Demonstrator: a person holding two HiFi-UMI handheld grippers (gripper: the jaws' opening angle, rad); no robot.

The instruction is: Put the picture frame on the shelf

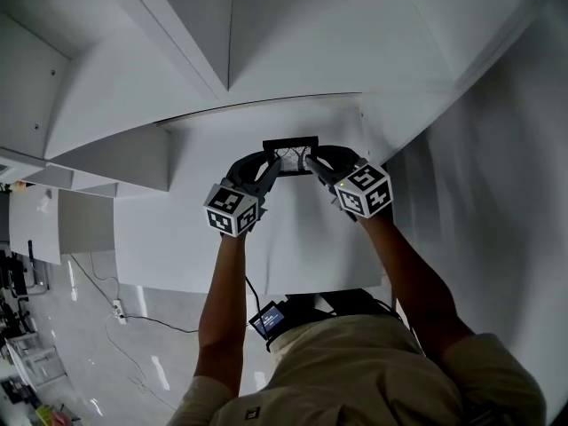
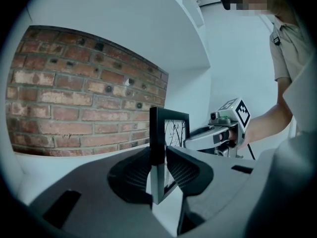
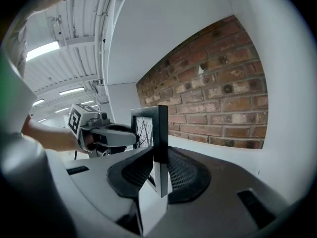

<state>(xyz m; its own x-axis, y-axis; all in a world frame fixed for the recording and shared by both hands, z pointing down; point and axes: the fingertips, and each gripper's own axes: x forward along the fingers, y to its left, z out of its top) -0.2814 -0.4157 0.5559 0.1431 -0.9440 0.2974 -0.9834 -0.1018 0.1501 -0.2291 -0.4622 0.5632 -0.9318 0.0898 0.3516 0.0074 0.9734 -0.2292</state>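
Placing is in hand. Over the white shelf [image 1: 293, 247], toward its back edge and in front of the brick wall [image 2: 84, 98], the frame [image 1: 290, 155] stands upright; I cannot tell if it touches down. The left tool [image 1: 269, 171] and right tool [image 1: 314, 164] each pinch a side edge. Next, I judge: settle it level, then let go. No writing is legible.

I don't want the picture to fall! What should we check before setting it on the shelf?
1. Is the left gripper shut on the picture frame edge: ok.
2. Is the right gripper shut on its opposite edge: ok.
3. Frame upright: ok.
4. Frame apart from the brick wall: ok.
5. Frame's bottom resting on the shelf: cannot tell.
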